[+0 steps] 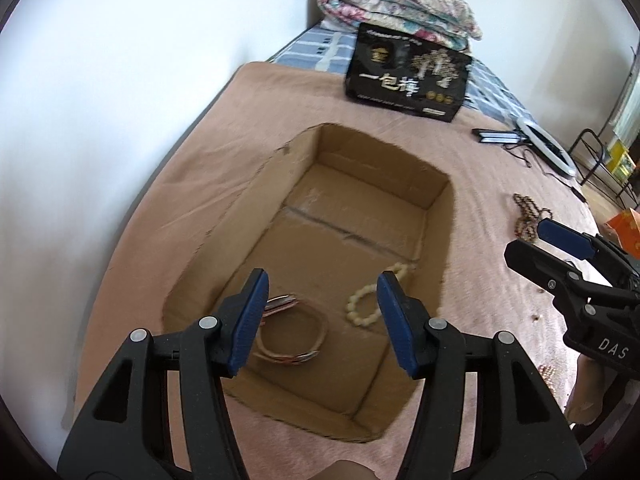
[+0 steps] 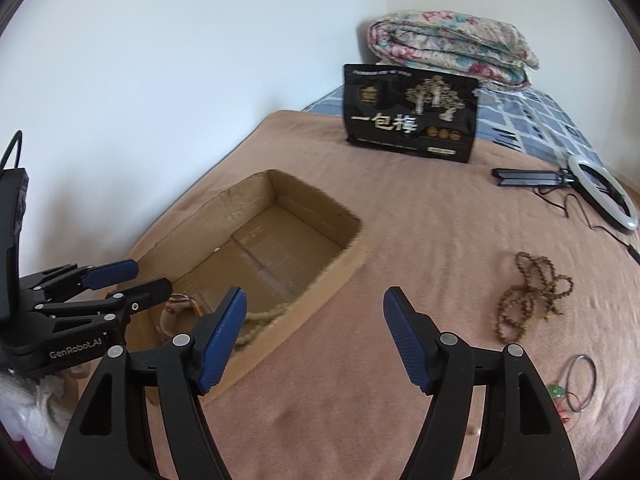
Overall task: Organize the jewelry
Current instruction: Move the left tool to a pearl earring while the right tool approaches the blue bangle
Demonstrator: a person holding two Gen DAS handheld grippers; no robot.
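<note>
Both the left gripper (image 1: 320, 320) and the right gripper (image 2: 314, 340) are wide open, holding nothing; the cardboard box (image 1: 224, 236) at frame centre contains bangles (image 1: 296, 332) and a pale bead bracelet (image 1: 368, 300).

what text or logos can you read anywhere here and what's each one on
"一包梅" on the black package standing on the bed.
"GenRobot.AI" on the left gripper, on its body, seen from the right wrist.
"DAS" on the right gripper, on its body, seen from the left wrist; it may be cut off.
The package's small top line and bottom labels are too blurred to read.
</note>
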